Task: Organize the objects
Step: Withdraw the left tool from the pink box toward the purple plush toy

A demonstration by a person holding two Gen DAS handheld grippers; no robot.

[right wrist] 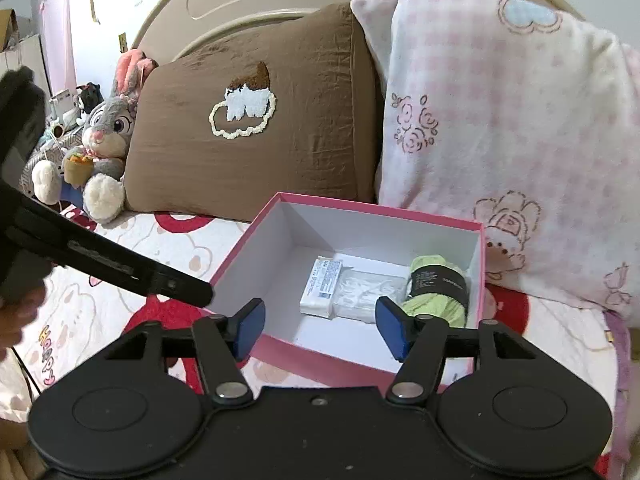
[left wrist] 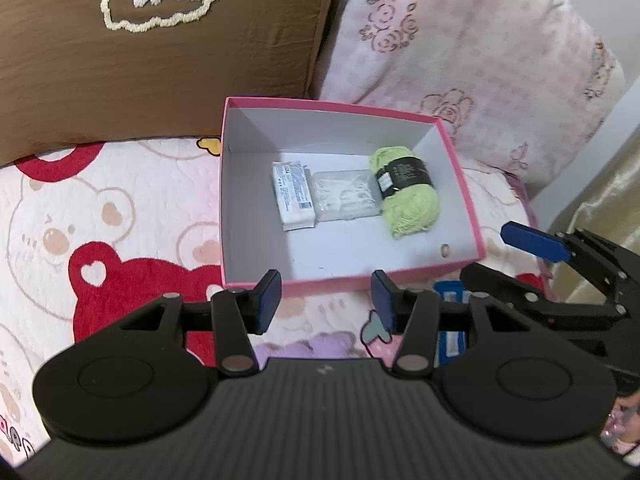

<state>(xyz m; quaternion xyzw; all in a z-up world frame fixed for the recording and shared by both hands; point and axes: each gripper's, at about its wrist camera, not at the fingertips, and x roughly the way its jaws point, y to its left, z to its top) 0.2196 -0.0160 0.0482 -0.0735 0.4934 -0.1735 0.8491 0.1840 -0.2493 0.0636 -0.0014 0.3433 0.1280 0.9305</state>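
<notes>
Currently, going left to right: a brown pillow (left wrist: 160,60) is propped at the head of the bed (left wrist: 80,208), a pink pillow (left wrist: 472,48) beside it. A pink box (left wrist: 464,184) is set on the bed in front of both pillows, lid off. Inside the box, lined up touching, are seen a white packet (left wrist: 292,196), a clear bag (left wrist: 346,196) and a green yarn ball (left wrist: 408,192). A blue item (left wrist: 450,292) is partly seen on the bed just right of the box's near corner, mostly hidden behind gripper parts; what it is cannot be told.

The left gripper (left wrist: 326,300) is held above the near wall of the box, jaws parted, nothing between them. The right gripper (right wrist: 320,330) is likewise parted and empty, hovering over the near edge with the yarn just past its right pad.

Judged: three things are already boxed, and the blue item outside looks left to sort. Risks: the box sits on soft bedding, so a nudged wall could tip or slide it. The two grippers are close together, so a reach for the blue item could make them collide. The yarn is soft and could snag on a pad.
</notes>
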